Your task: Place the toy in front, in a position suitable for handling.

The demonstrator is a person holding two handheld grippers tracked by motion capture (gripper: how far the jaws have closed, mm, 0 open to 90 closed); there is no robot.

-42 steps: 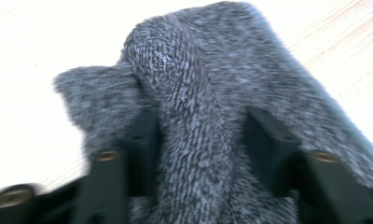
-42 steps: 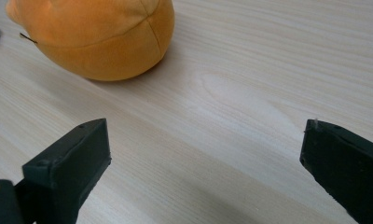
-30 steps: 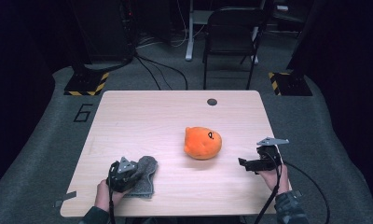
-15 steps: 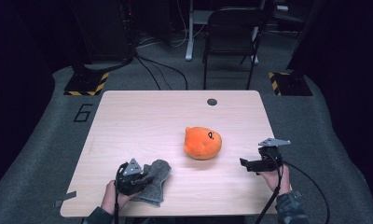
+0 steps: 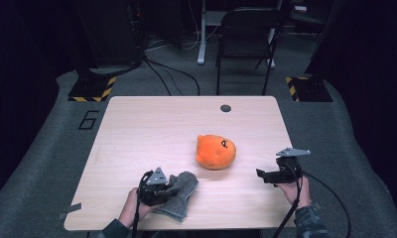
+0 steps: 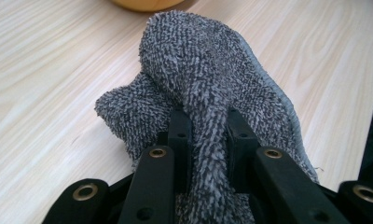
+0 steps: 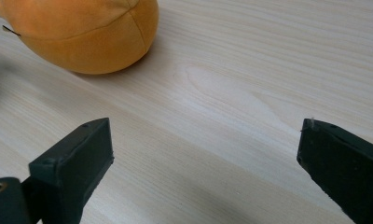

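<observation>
Here, in the high view, a grey towel [image 5: 179, 191] is seen bunched at the near edge of the wooden table [image 5: 152, 129], at about 5 o'clock from the table's middle, and it is clamped by the left gripper [image 5: 163, 191], which lies at the cloth's 9 o'clock side. The left hand [image 5: 134, 208] is brought in from the bottom edge, with the gripper pointed toward 3 o'clock. An orange plush toy [image 5: 215, 151] is set near the towel at its 1 o'clock, apart from it. The right gripper [image 5: 265, 175] is held by the right hand [image 5: 293, 188] at the toy's 4 o'clock, aimed toward 9 o'clock, with its jaws apart and nothing between them. A small dark disc [image 5: 226, 108] is found at the table's far edge, and a folding chair [image 5: 246, 39] stands beyond it.

In the left gripper view, a ridge of the towel [image 6: 208, 93] is pinched between the 2 black jaws, and the rest of the cloth is heaped toward 12 o'clock; the toy's orange edge [image 6: 145, 3] is seen at the top.

In the right gripper view, the 2 jaws are spread wide over bare wood, and the toy [image 7: 86, 32] is placed at 11 o'clock, clear of them.
</observation>
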